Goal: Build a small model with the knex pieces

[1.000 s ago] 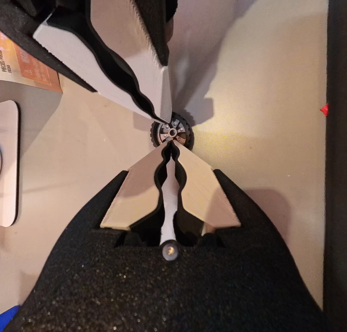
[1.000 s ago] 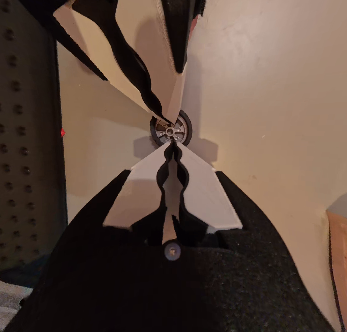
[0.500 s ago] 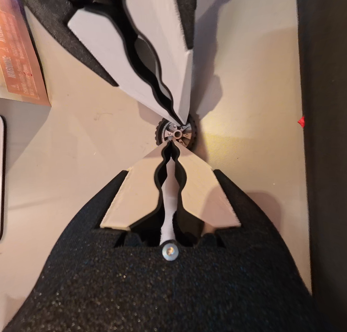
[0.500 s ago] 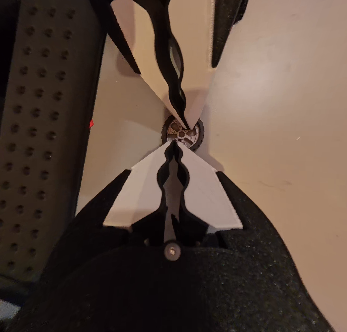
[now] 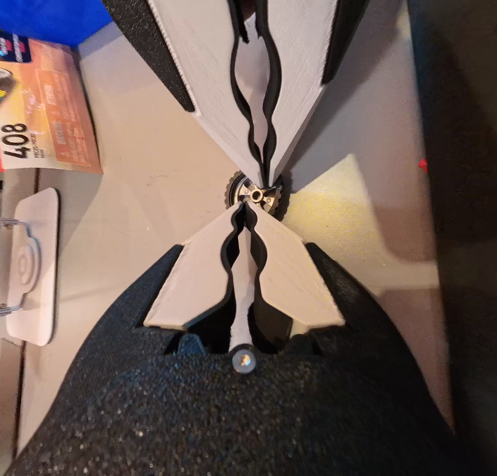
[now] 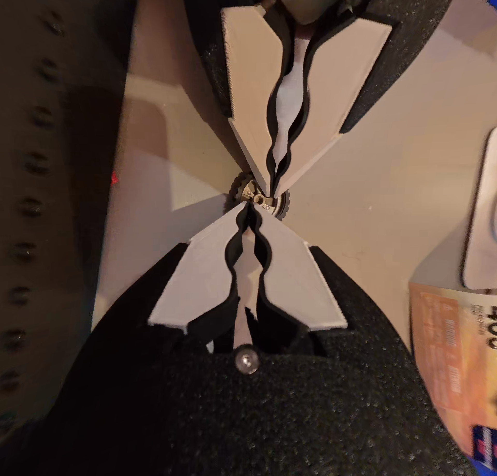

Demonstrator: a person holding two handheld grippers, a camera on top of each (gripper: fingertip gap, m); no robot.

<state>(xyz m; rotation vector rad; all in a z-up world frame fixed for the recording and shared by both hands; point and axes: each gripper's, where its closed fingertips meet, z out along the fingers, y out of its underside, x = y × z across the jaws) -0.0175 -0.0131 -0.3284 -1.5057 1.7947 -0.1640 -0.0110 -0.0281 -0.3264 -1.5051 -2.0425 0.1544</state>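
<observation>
A small toy wheel (image 5: 258, 195) with a black ribbed tyre and a grey spoked hub sits between the tips of both grippers, over a beige table (image 5: 129, 221). My left gripper (image 5: 244, 205) is shut, with its tips on the wheel's near edge. My right gripper (image 5: 266, 182) comes in from the opposite side, also shut, with its tips on the far edge. In the right wrist view, my right gripper (image 6: 248, 204) and the left gripper (image 6: 274, 191) meet on the same wheel (image 6: 248, 192). The finger tips hide most of the wheel.
An orange printed box (image 5: 53, 113) and a white flat card (image 5: 32, 250) lie to the left. A blue object (image 5: 48, 8) is at the far left. A dark perforated panel (image 6: 40, 194) borders the table, with a small red piece (image 5: 422, 164) at its edge. Both grippers' tips are close together, under 4 cm apart. It is some 8 cm from my right tips to the small red piece (image 5: 422, 164). It turns up in the right wrist view (image 6: 112, 177) as well.
Both grippers have swung around the wheel while staying shut on it. They now face each other almost in line. The orange box, white card and blue object have come further into view.
</observation>
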